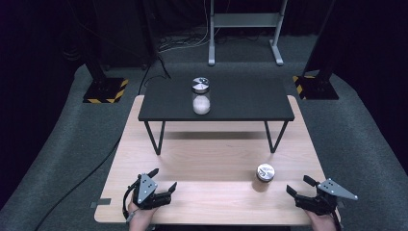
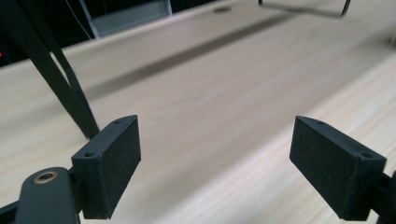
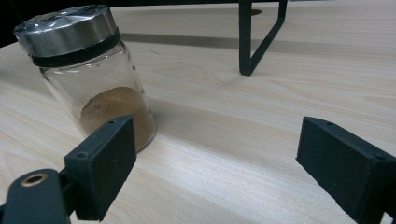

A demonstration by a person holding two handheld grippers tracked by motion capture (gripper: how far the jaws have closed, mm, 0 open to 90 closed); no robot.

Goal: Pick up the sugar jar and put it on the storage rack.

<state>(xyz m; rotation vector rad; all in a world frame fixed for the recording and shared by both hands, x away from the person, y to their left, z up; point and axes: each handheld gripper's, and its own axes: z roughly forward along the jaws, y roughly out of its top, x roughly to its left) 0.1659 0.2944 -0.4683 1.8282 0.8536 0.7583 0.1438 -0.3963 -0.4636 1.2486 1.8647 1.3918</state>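
Note:
A glass jar of brown powder [image 1: 265, 173] with a metal lid stands on the wooden table [image 1: 211, 159] toward the front right. In the right gripper view this jar [image 3: 93, 74] is just beyond the left jaw, outside the gap. My right gripper [image 1: 298, 184] [image 3: 219, 163] lies low at the table's front right corner, open and empty. A second jar holding white powder [image 1: 201, 96] stands on the black raised shelf [image 1: 240, 103]. At the front left, my left gripper [image 1: 164, 178] [image 2: 219, 158] is open above bare wood with nothing between its pads.
The black shelf stands on thin legs [image 1: 155, 137] [image 2: 60, 79] [image 3: 254, 42] across the table's far half. Beyond the table are two black stands with yellow-striped bases [image 1: 105, 90] [image 1: 315, 86] and a metal frame [image 1: 245, 29]. A cable [image 1: 82, 183] crosses the floor at left.

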